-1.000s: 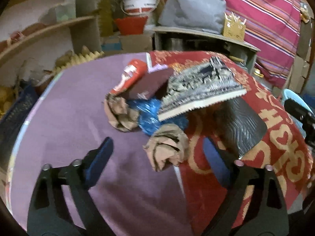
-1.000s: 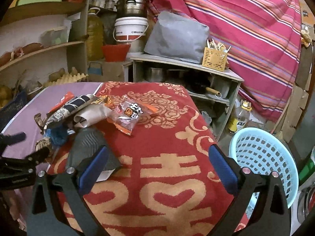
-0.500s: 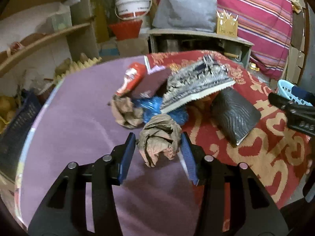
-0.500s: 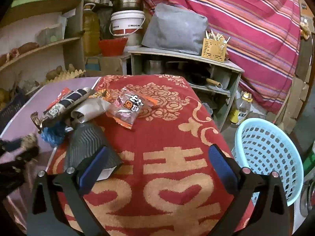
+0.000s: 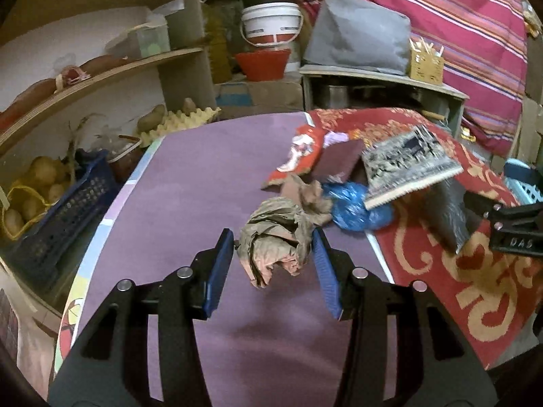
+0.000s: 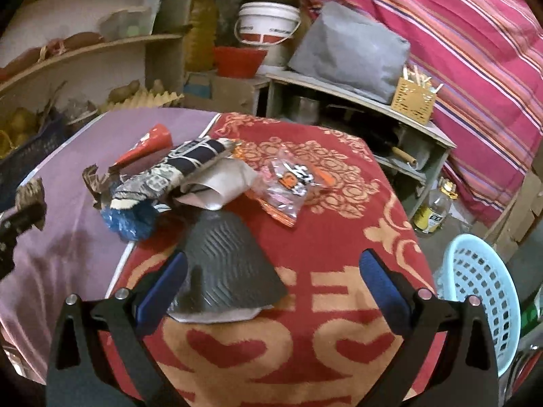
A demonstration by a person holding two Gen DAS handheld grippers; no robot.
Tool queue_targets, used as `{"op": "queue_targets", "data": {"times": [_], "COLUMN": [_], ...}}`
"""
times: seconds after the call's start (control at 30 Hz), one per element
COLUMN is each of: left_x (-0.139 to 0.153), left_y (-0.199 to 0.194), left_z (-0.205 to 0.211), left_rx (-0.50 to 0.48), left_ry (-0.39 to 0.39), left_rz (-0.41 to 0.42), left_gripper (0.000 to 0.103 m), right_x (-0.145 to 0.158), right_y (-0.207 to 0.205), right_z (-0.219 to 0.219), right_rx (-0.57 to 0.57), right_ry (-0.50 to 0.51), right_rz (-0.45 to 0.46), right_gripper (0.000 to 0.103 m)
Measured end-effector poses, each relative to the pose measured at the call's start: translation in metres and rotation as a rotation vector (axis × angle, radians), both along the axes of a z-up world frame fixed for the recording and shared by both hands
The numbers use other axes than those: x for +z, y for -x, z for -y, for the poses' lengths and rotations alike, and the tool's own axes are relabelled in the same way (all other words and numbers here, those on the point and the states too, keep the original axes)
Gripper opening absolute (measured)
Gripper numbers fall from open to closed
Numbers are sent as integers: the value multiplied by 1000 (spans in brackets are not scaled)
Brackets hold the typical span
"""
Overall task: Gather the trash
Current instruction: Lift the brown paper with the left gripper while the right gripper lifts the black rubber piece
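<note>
Trash: two brown paper wads [image 5: 276, 242], one clamped in left gripper [image 5: 273, 257] jaws; right gripper [image 6: 271, 279] jaws wide, empty.

Dim indoor light, fisheye-warped edges

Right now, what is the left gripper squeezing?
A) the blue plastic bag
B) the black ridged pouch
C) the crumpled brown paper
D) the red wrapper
C: in the left wrist view, the left gripper has its blue fingers pressed on both sides of the crumpled brown paper.

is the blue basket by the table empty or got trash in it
Cannot tell fully. The basket sits at the right wrist view's edge; the inside wall that shows is bare, but its bottom is hidden.
</note>
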State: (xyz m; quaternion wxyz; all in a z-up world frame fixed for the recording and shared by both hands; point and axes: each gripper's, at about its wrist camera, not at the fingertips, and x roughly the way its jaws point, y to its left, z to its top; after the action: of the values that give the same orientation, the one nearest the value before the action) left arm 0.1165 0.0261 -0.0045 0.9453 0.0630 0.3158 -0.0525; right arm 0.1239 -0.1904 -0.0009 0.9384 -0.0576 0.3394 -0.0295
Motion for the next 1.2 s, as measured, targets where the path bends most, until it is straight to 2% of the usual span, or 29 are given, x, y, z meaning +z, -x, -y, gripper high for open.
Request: {"op": "queue_targets", "data": {"times": [0.33, 1.2], "left_x": [-1, -12], "left_y": [-7, -11], "left_z": [-11, -24], "left_rx": [26, 59], "left_ry": [-4, -6], "left_rz": [-3, -23], "left_gripper": [46, 46], "right_x": [-11, -18], "right_y": [-25, -36], "right_z": [-11, -22], "right_rx": [36, 56], "right_ry": [-18, -13], "right_rz": [-74, -117], "right_gripper": [99, 99]}}
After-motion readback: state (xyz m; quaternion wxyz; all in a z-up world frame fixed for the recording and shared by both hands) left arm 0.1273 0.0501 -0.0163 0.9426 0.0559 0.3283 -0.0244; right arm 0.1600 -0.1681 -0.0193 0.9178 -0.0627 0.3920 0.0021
